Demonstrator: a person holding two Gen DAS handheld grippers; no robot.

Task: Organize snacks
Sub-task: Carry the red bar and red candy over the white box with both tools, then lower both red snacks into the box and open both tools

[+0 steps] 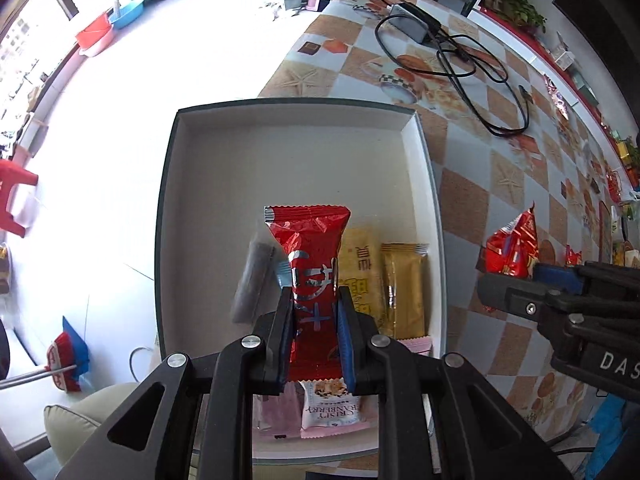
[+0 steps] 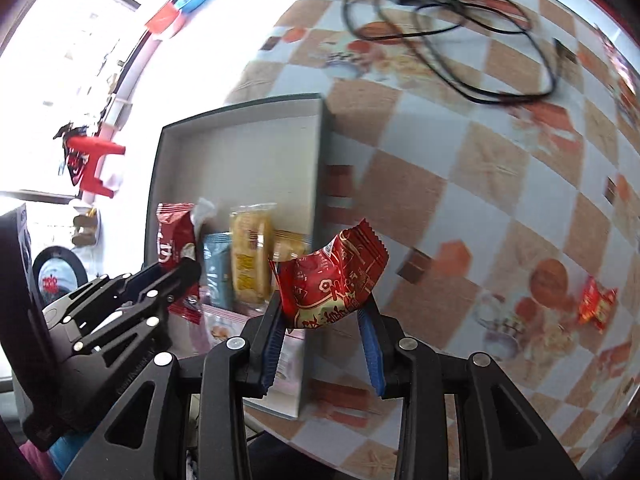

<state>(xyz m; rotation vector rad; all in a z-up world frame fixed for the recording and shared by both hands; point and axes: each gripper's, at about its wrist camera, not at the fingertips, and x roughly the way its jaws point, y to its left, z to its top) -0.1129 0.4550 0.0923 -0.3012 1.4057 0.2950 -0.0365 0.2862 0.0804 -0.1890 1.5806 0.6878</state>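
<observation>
A checkered food-print surface (image 1: pixel 472 200) carries a shallow box (image 1: pixel 424 168) near its edge and a black cable (image 1: pixel 460 68) with its adapter farther back. The left gripper (image 1: pixel 314 312) clamps one red snack packet (image 1: pixel 310 248) above the box, where two yellow packets (image 1: pixel 384 280), a pink cranberry packet (image 1: pixel 330 408) and a dark wrapped one lie. The right gripper (image 2: pixel 322 312) pinches another red packet (image 2: pixel 332 280) beside the box wall. One small red packet (image 2: pixel 596 300) lies alone on the surface.

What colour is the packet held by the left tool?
Red packet with silver print, clearest in the left wrist view.
</observation>
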